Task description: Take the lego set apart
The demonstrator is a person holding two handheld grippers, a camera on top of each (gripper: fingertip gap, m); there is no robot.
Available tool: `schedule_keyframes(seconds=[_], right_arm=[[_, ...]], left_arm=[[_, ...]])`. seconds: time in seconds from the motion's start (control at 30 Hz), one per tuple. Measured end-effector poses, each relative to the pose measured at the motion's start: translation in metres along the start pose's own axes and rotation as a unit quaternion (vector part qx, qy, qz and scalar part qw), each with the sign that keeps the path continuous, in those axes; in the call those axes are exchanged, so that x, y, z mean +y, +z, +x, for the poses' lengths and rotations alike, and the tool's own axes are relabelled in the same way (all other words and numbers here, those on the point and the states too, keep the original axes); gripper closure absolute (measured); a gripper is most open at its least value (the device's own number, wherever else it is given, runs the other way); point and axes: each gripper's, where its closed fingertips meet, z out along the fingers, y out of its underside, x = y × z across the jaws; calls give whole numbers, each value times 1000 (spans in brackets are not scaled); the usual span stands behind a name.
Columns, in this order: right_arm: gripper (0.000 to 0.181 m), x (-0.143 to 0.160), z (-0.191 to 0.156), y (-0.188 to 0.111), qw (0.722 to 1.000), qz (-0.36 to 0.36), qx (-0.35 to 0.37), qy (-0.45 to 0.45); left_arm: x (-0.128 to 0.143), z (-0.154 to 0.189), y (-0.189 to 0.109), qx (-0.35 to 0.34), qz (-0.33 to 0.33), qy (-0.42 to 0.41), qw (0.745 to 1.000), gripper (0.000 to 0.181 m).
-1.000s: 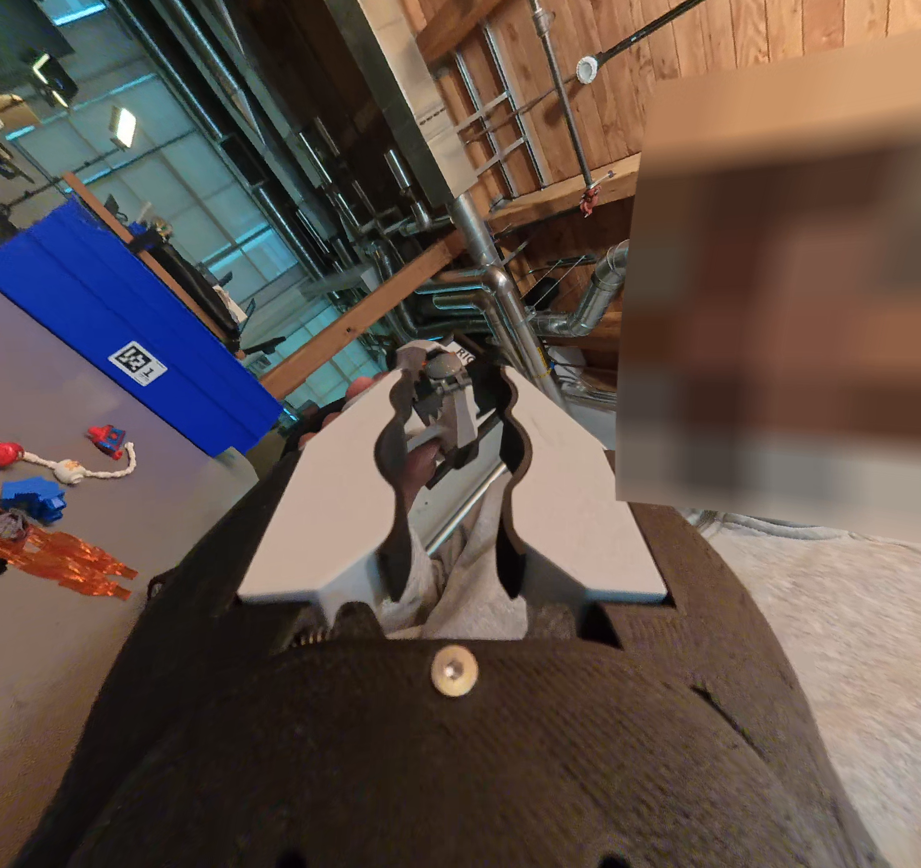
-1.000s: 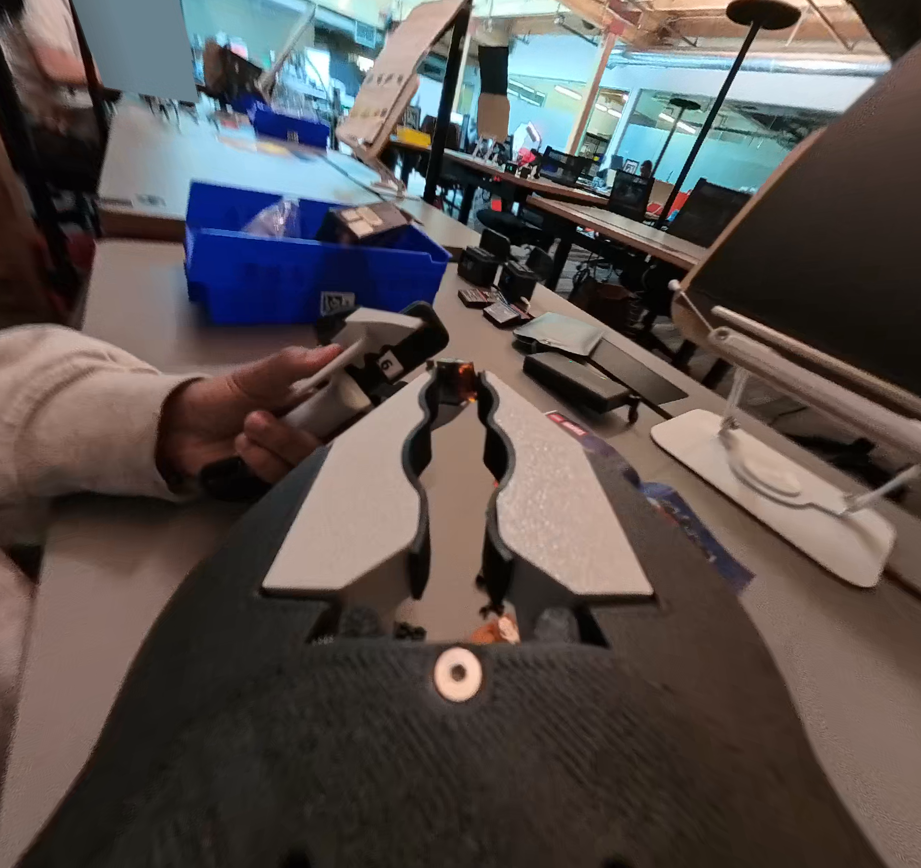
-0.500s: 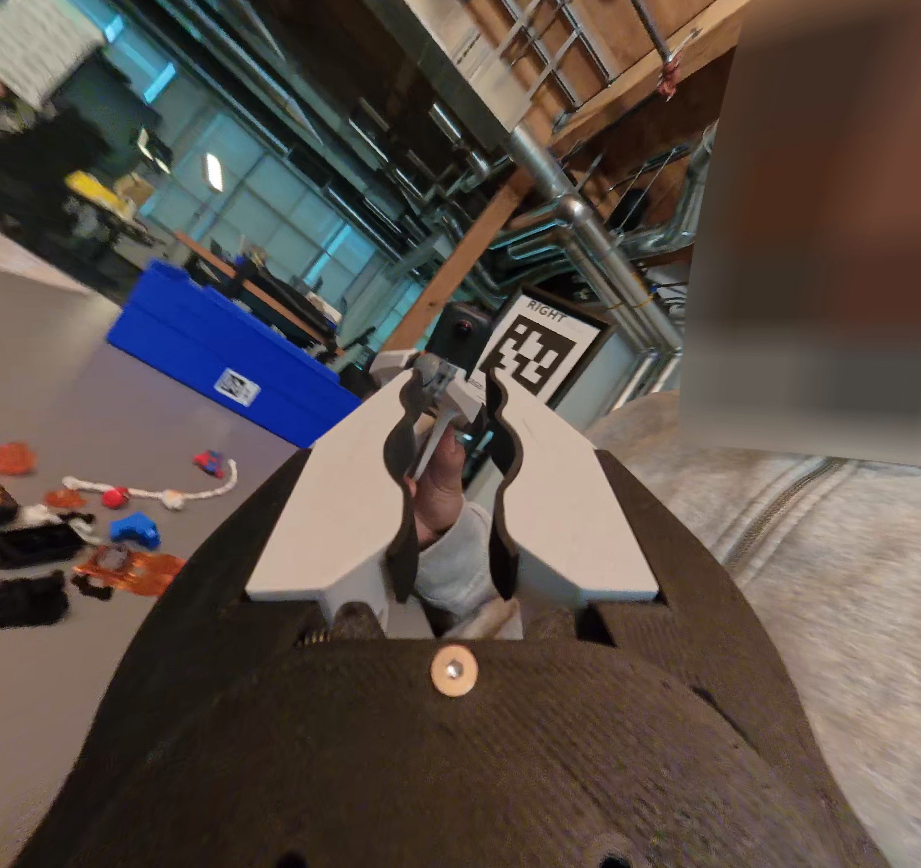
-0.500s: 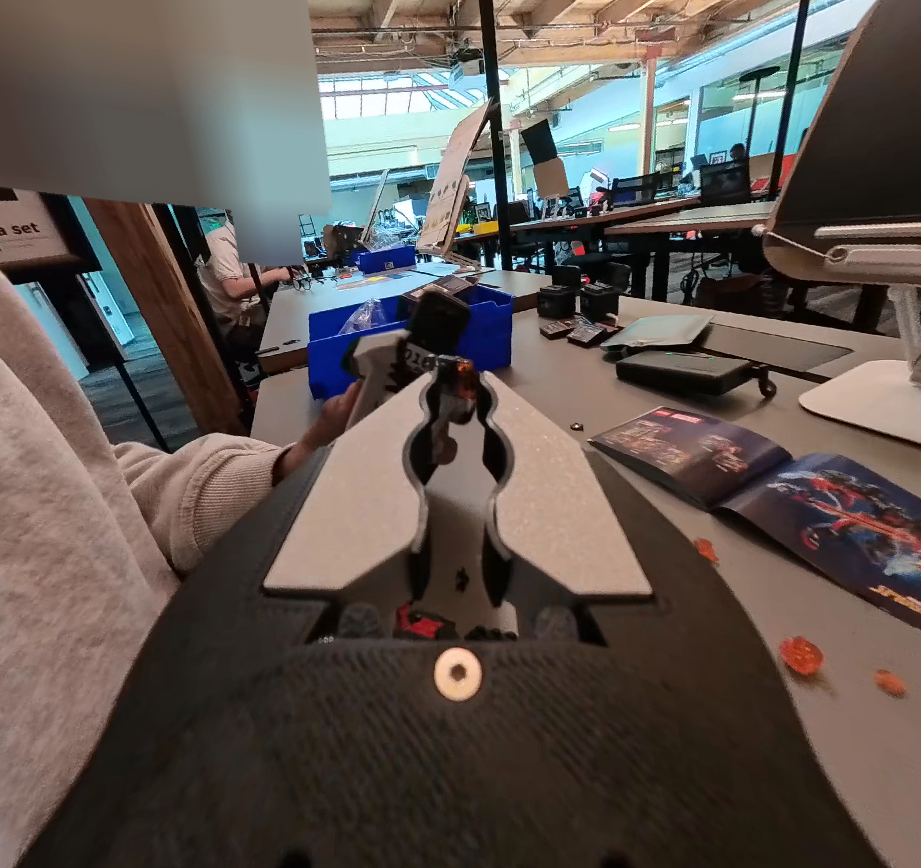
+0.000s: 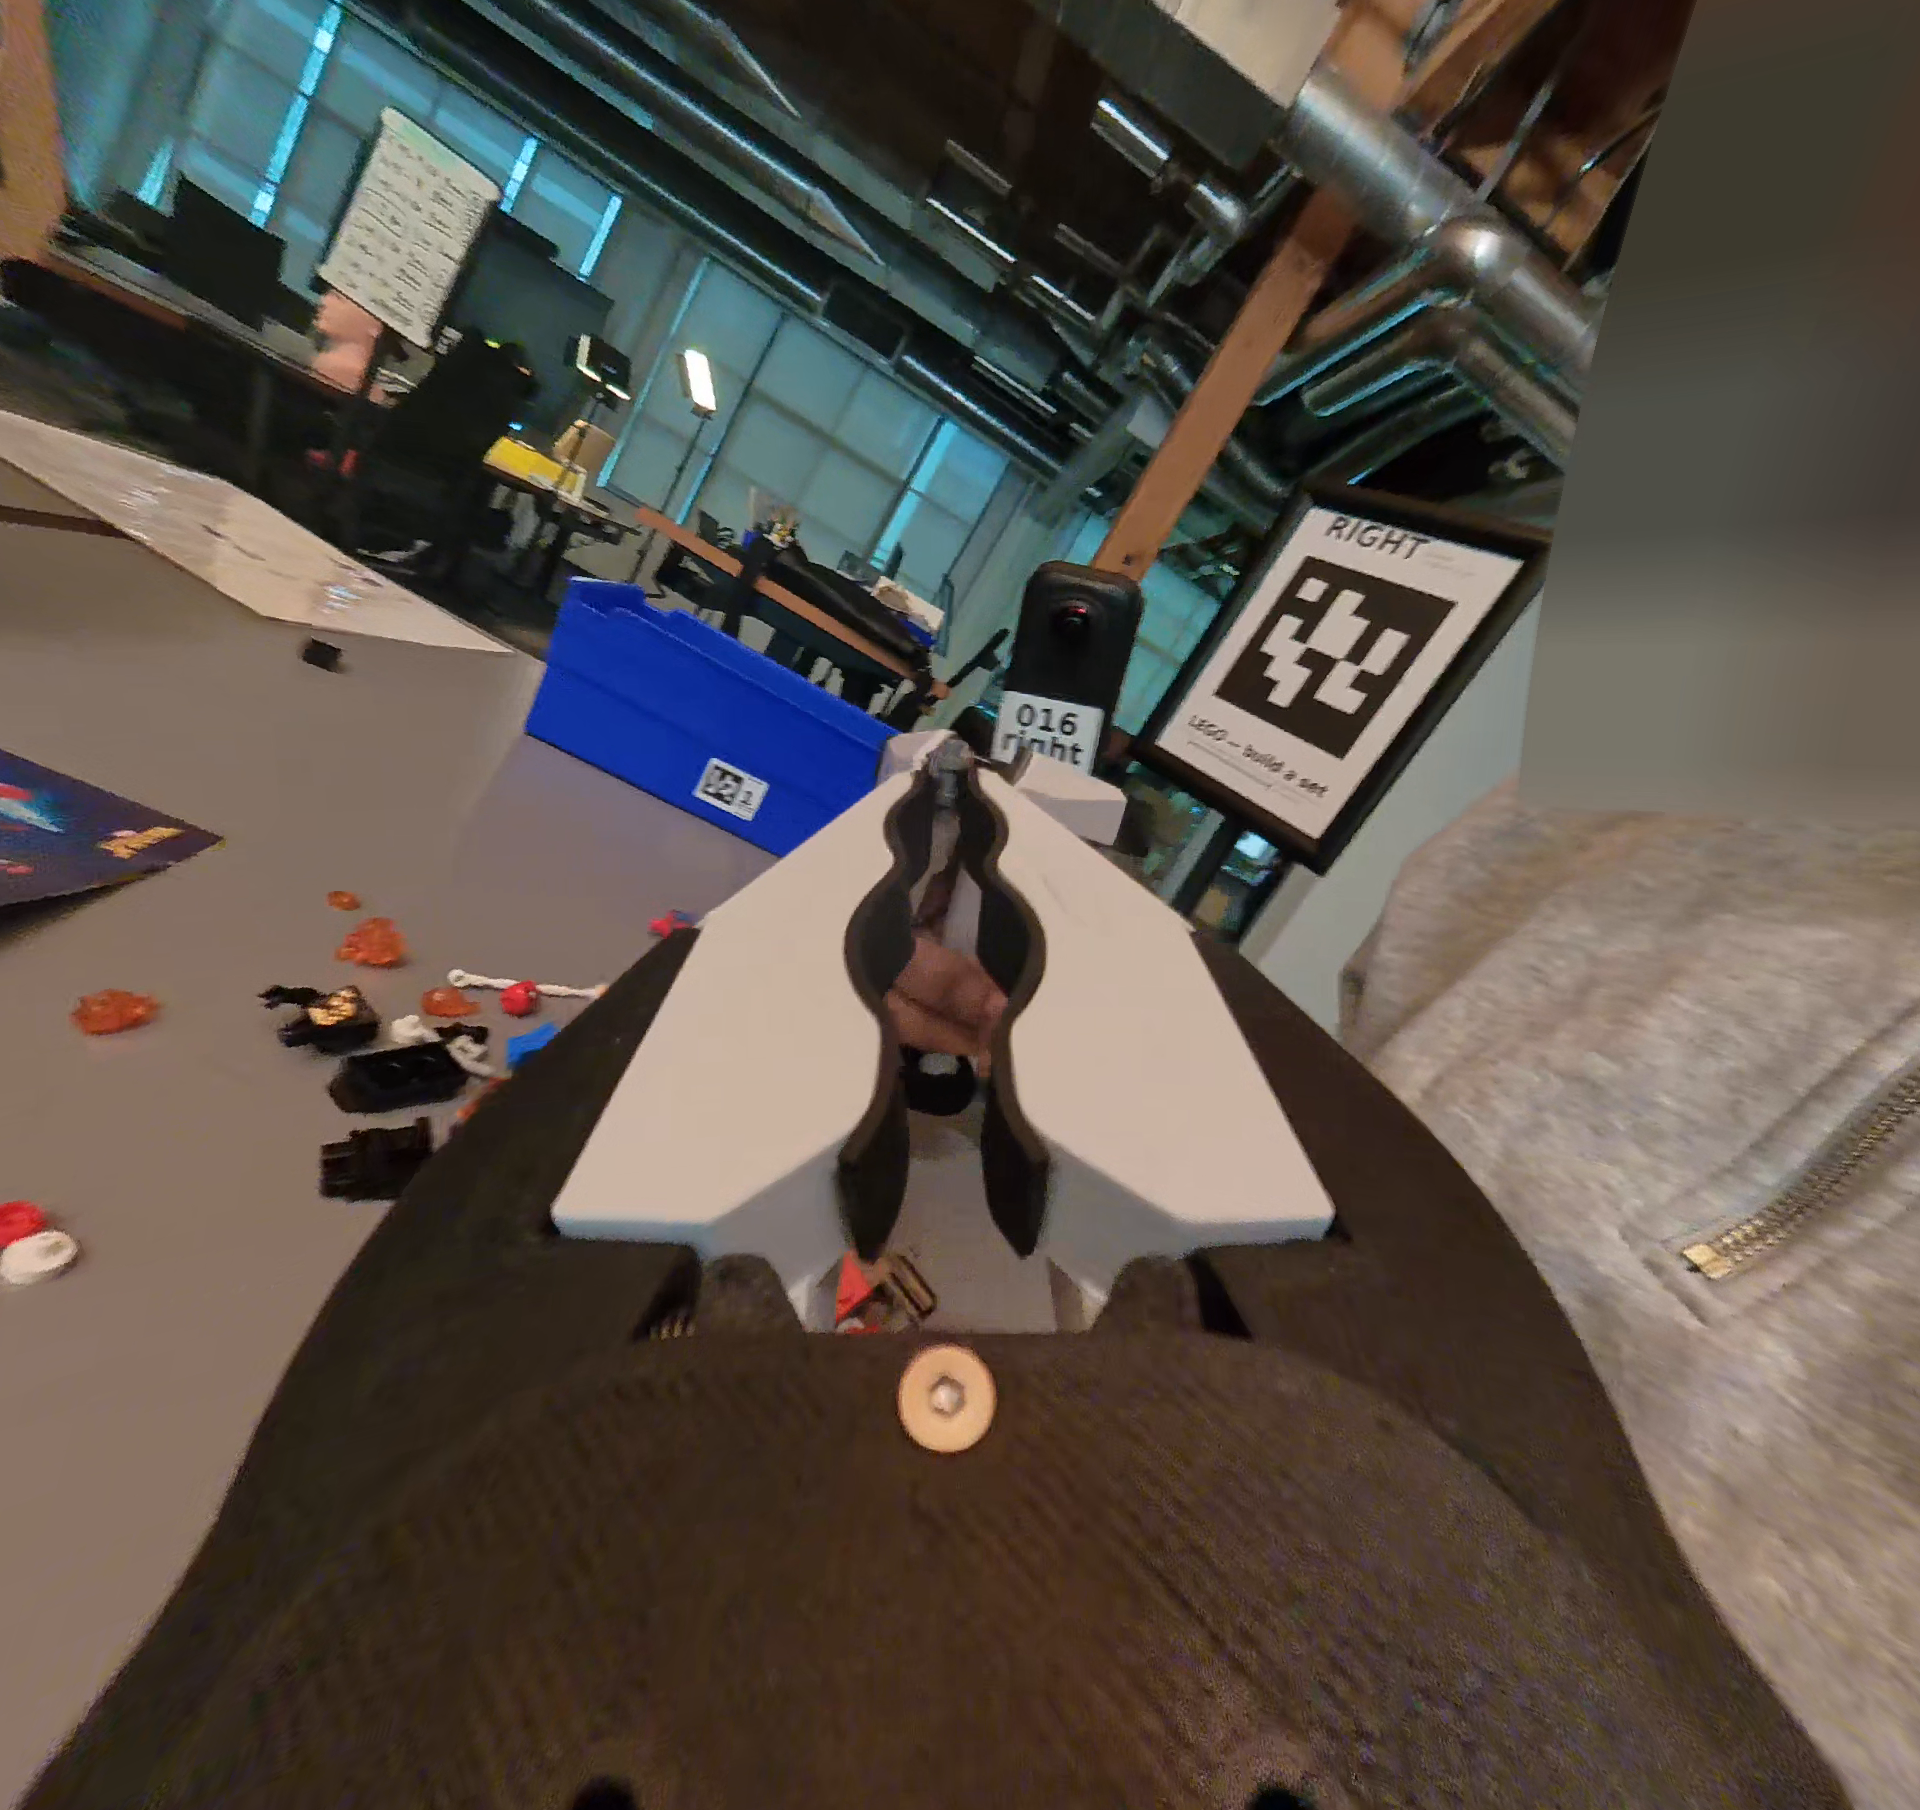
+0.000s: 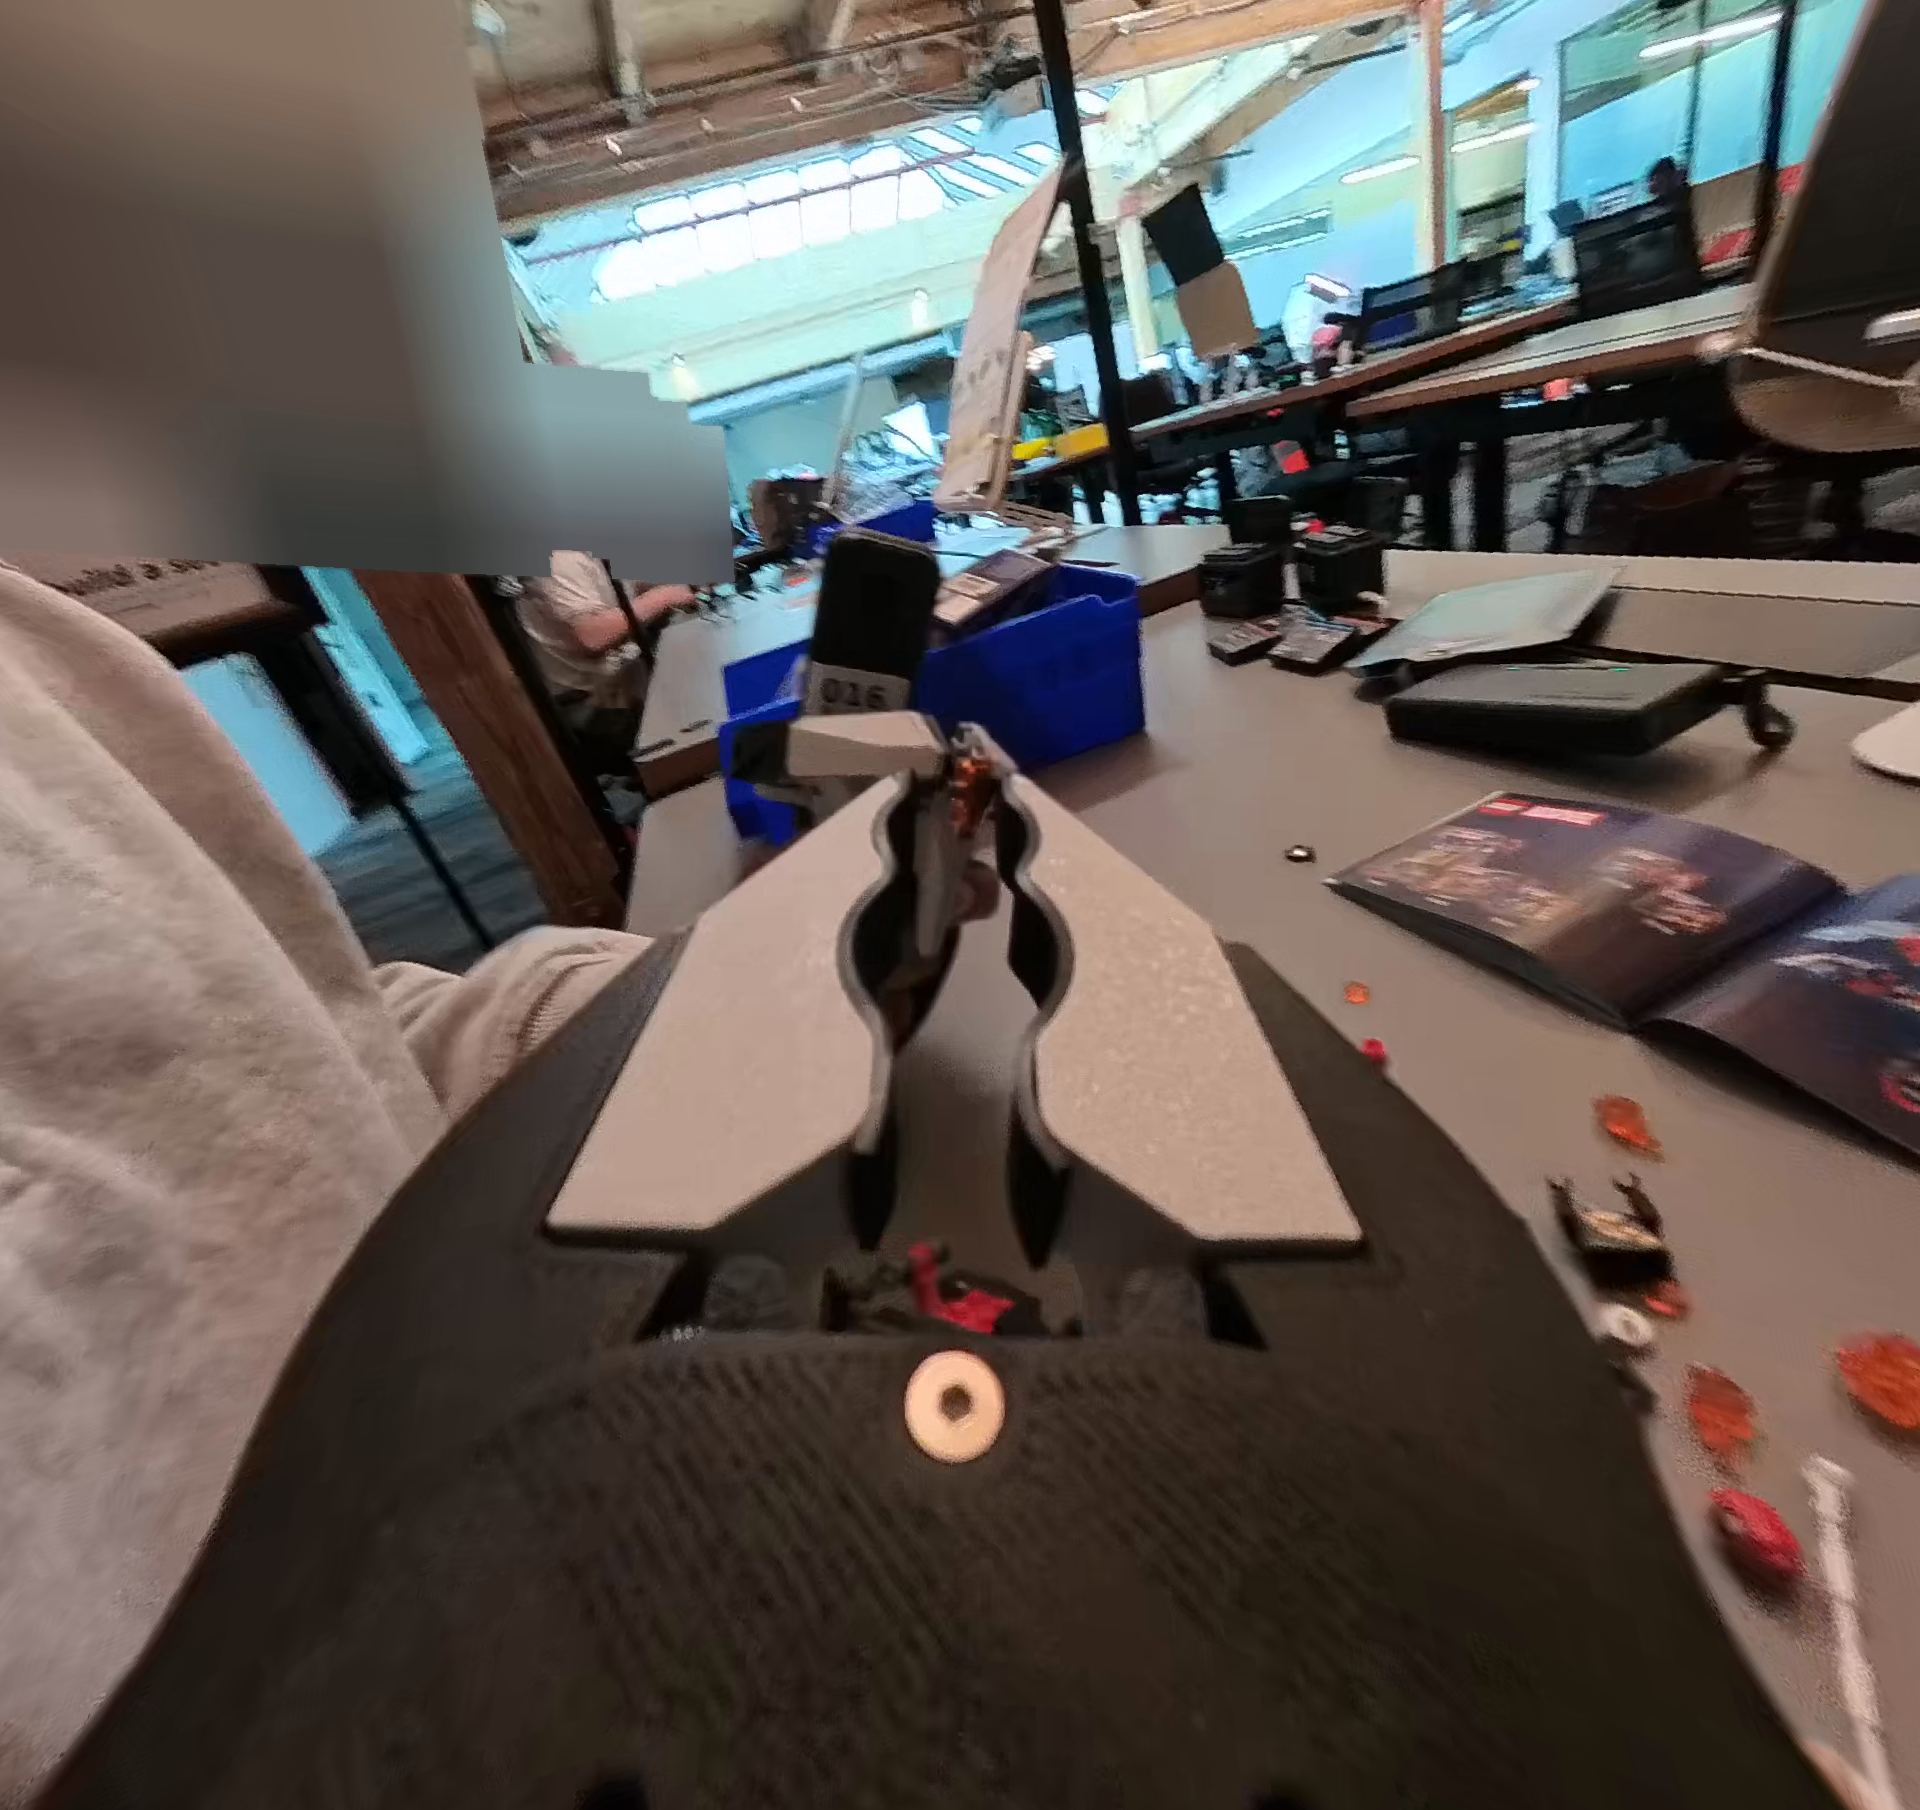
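Both grippers meet tip to tip above the grey surface (image 6: 1299,794): left gripper (image 5: 948,773) and right gripper (image 6: 961,773), fingers narrow, each pinch one small lego piece (image 6: 968,792).

Two grippers — the left gripper (image 5: 948,792) and the right gripper (image 6: 961,784). One blue bin (image 5: 686,711) on the table, one open booklet (image 6: 1621,913), one framed sign (image 5: 1335,664). Three black lego pieces (image 5: 390,1074) in a loose cluster — and about five orange see-through bits (image 5: 369,941) scattered near them.
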Motion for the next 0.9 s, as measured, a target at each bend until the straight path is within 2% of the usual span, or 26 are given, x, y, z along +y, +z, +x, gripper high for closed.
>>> schedule_keyframes(seconds=[0.07,0.13,0.3,0.37,0.43,0.53,0.73,0.9], right_arm=[[165,-3,-3,0,999,15,-23,29],[172,-5,-4,-1,997,25,-36,55],[176,-5,-4,-4,994,26,-56,94],[176,-5,-3,-5,994,22,-57,96],[168,-2,-3,-4,993,16,-59,99],[176,-2,-5,-5,992,17,-66,103],[176,-1,-7,-6,994,4,-70,85],[176,-2,-12,-11,996,-2,-81,47]], left_arm=[[2,4,1,22,-4,-20,1000,180],[3,6,2,30,-6,-26,999,180],[1,5,0,33,0,-33,999,180],[0,6,0,30,1,-27,999,180],[0,6,0,28,3,-19,999,180],[0,7,1,30,1,-17,999,180],[2,10,2,30,-3,-3,1000,180],[9,17,5,37,-32,30,998,180]])
